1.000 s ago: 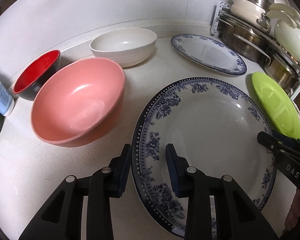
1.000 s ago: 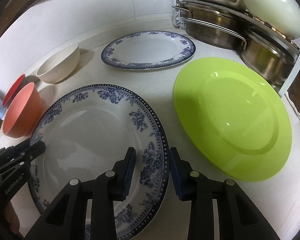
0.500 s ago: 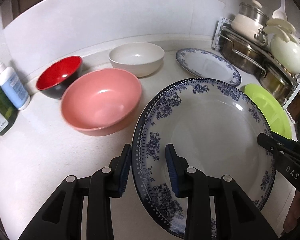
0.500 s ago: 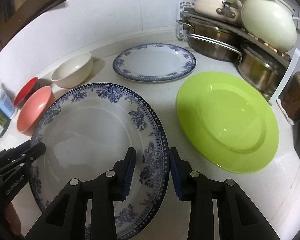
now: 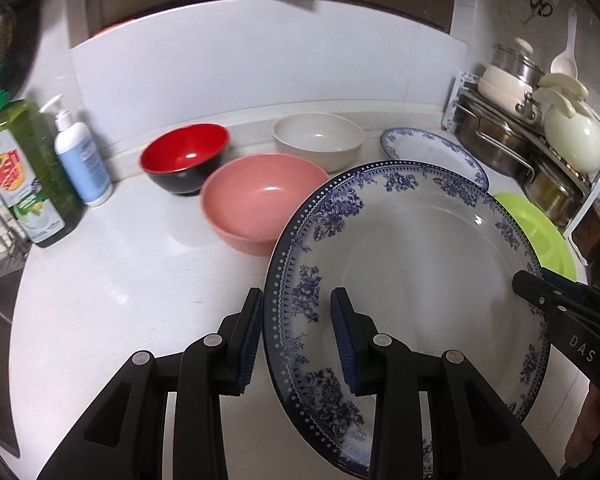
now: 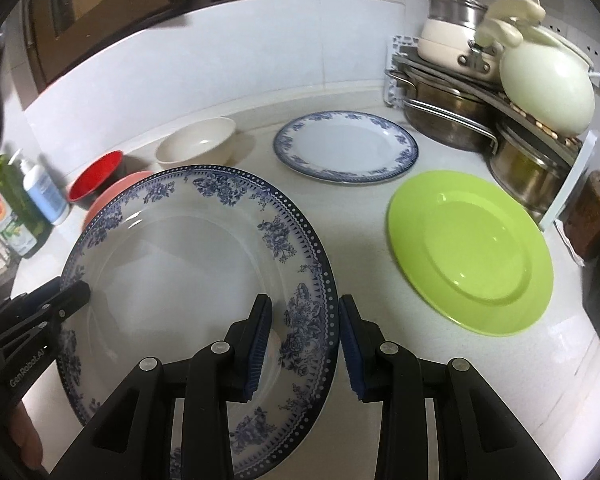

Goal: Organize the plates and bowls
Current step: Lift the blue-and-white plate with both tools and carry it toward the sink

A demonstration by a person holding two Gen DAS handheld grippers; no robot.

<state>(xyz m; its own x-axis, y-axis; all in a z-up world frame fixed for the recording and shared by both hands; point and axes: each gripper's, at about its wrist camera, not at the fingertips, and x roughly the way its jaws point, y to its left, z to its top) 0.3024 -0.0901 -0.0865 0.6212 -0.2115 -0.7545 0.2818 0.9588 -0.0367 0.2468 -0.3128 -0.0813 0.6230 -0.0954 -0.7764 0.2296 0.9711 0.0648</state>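
A large white plate with a blue floral rim (image 5: 420, 272) (image 6: 180, 272) hangs tilted above the counter, held at opposite edges. My left gripper (image 5: 296, 300) is shut on its left rim and shows in the right wrist view as a black tip (image 6: 68, 296). My right gripper (image 6: 306, 308) is shut on the right rim, its tip (image 5: 540, 292) showing at the plate's far side. On the counter sit a pink bowl (image 5: 260, 208), a red bowl (image 5: 184, 156), a cream bowl (image 5: 318, 140), a smaller blue-rimmed plate (image 6: 346, 146) and a green plate (image 6: 468, 252).
A green detergent bottle (image 5: 28, 172) and a white pump bottle (image 5: 80, 156) stand at the left by the wall. A rack of steel pots and cream lids (image 6: 480, 100) fills the back right corner. A dark jar (image 6: 596, 216) stands at the right edge.
Both grippers have risen with the large plate between them. The bowls and plates on the counter look smaller and farther, and more of the wall and bottles shows.
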